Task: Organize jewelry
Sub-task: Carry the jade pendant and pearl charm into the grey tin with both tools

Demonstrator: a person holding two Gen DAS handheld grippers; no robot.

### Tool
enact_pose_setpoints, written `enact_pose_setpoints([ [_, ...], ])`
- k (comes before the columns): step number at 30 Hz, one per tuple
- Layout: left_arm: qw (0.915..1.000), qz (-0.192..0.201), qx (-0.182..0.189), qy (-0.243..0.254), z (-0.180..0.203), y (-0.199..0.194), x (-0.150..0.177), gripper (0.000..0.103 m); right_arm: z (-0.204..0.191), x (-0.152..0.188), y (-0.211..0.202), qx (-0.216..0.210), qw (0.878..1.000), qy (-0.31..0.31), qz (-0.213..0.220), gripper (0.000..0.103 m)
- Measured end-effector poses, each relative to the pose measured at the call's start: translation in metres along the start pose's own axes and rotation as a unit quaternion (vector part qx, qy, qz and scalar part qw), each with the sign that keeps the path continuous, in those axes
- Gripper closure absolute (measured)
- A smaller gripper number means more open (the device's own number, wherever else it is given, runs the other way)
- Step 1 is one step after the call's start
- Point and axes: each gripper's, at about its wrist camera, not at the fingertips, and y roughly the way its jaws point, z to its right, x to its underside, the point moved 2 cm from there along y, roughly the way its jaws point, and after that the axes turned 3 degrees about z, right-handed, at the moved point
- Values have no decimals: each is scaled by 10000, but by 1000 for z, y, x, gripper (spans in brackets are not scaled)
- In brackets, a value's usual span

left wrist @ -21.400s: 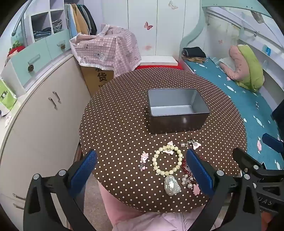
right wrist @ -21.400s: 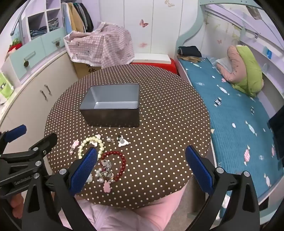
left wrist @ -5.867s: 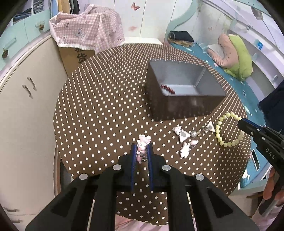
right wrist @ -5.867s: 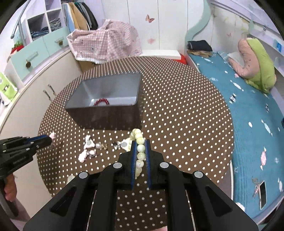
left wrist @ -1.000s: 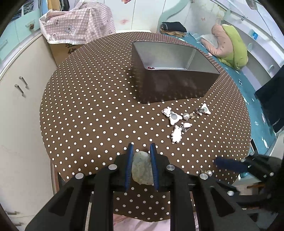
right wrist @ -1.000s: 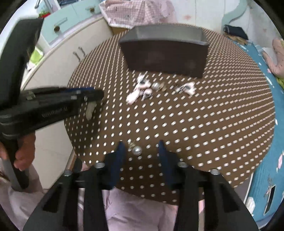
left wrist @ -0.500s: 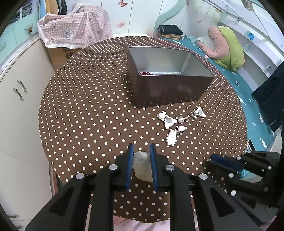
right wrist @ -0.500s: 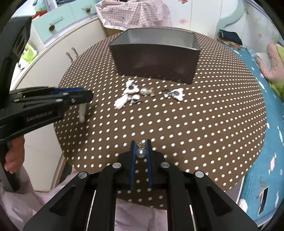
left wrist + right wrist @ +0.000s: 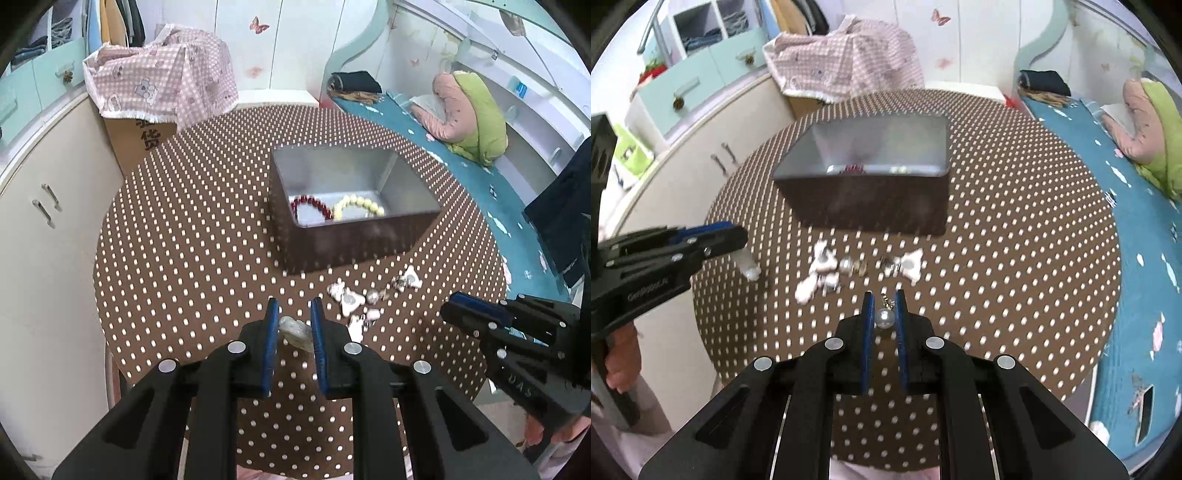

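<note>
1. Jewelry in both claws: left gripper [image 9: 293, 325] pinches a pale stone pendant [image 9: 294, 329] between its blue pads; right gripper [image 9: 884, 317] is pressed onto a pearl earring [image 9: 884, 317], hook poking out ahead of the tips.
2. Just ahead of both claws, loose white charms and small pearls [image 9: 356, 299] lie in a cluster on the dotted tablecloth [image 9: 184, 240].
3. Farther ahead, beyond the cluster, sits the metal tin [image 9: 354, 236], open top; red bead bracelet [image 9: 310, 205] and cream bead bracelet [image 9: 356, 206] already inside.
4. Step in hand, by my read: carry phase, both pieces lifted and headed for the tin. Roughly halfway, cluster not yet picked.
5. Next move calls for bringing each claw over the tin rim, then spreading the fingers to drop. Pearl is tiny and could slip.
</note>
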Motion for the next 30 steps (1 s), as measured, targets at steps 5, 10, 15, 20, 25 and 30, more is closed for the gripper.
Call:
enact_pose_setpoints([
  [5,9998,172,-3,32,1,-6,-17,87,-2,-19,3,11,9998,-47,184,91],
  [10,9994,330,36,48,5,-9,-34,87,2,-39,2,-30,9994,-28,353,91],
  [15,9984,533,99,163,16,-12,-55,87,2,-59,0,-88,9986,-18,516,91],
  [20,9974,657,201,207,23,-13,-76,87,6,-80,1,-194,9977,44,647,91],
  [25,9970,729,159,203,25,-10,-91,87,10,-97,4,-264,9972,84,699,91],
  [30,9976,672,166,56,22,3,-100,87,14,-110,17,-336,9974,197,611,91],
])
